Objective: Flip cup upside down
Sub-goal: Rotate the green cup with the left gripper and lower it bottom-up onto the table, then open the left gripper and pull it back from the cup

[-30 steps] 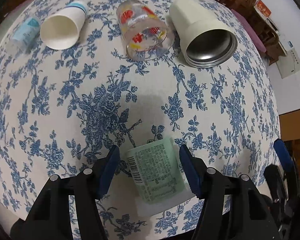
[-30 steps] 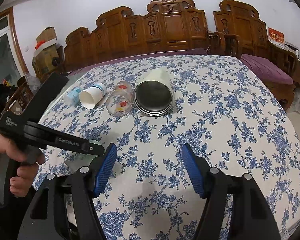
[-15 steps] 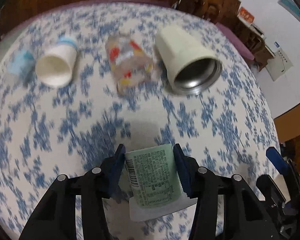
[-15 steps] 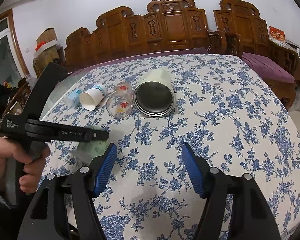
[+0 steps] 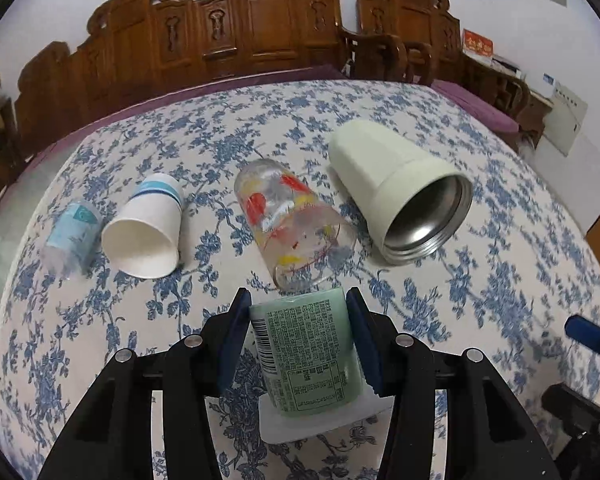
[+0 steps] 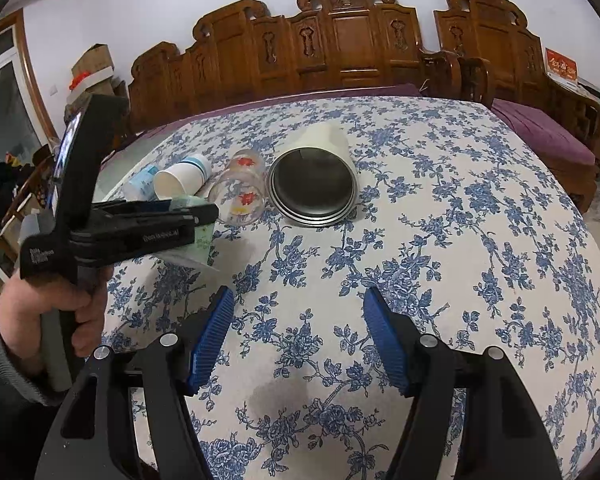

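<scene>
My left gripper (image 5: 298,312) is shut on a pale green labelled plastic cup (image 5: 308,352) with a wide white rim at my end, and holds it lifted above the tablecloth. In the right wrist view the left gripper (image 6: 204,214) and the green cup (image 6: 198,236) hang over the table's left side. My right gripper (image 6: 298,328) is open and empty above the near middle of the table.
Lying on their sides on the blue floral tablecloth (image 5: 500,280): a small blue cup (image 5: 70,236), a white paper cup (image 5: 146,228), a painted glass (image 5: 296,224) and a cream steel-lined mug (image 5: 404,188). Carved wooden chairs (image 6: 340,40) stand behind the table.
My left gripper closed on the green cup and lifted it off the table, tilting forward so the view rose toward the chairs. The right gripper stayed nearly still.
</scene>
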The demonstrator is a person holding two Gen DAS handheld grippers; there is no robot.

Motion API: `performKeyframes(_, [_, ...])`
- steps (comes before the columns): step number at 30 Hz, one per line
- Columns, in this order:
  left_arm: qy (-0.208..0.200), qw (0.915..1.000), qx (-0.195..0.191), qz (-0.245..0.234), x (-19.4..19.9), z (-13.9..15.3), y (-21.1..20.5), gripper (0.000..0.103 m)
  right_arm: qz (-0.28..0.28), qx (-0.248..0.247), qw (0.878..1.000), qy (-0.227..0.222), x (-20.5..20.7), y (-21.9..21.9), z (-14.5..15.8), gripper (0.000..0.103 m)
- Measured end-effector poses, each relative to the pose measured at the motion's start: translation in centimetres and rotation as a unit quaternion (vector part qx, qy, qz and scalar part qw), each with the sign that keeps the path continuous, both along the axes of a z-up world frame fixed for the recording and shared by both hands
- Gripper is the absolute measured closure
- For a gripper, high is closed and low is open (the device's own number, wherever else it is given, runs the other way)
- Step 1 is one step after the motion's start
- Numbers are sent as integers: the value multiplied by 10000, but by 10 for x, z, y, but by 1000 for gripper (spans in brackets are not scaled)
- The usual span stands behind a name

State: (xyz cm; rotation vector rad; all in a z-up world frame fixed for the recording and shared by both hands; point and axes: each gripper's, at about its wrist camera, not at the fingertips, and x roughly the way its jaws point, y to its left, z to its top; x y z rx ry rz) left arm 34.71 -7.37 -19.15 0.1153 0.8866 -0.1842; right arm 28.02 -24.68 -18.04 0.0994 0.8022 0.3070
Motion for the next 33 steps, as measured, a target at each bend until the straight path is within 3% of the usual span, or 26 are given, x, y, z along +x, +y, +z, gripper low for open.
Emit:
performKeyframes(14, [-171,9989,382,-193,-43,4,-7,58,-22,1,10000,-23,-1,0,1,33])
performKeyframes(25, [-44,9996,257,-139,-64,3,-3,58,-60,-21,10000,-59,-4,-2,3,33])
performKeyframes(33, [-11,9999,109,-47,-81,14,7,43,-106,-42,9999,-77,-9,-2,3,34])
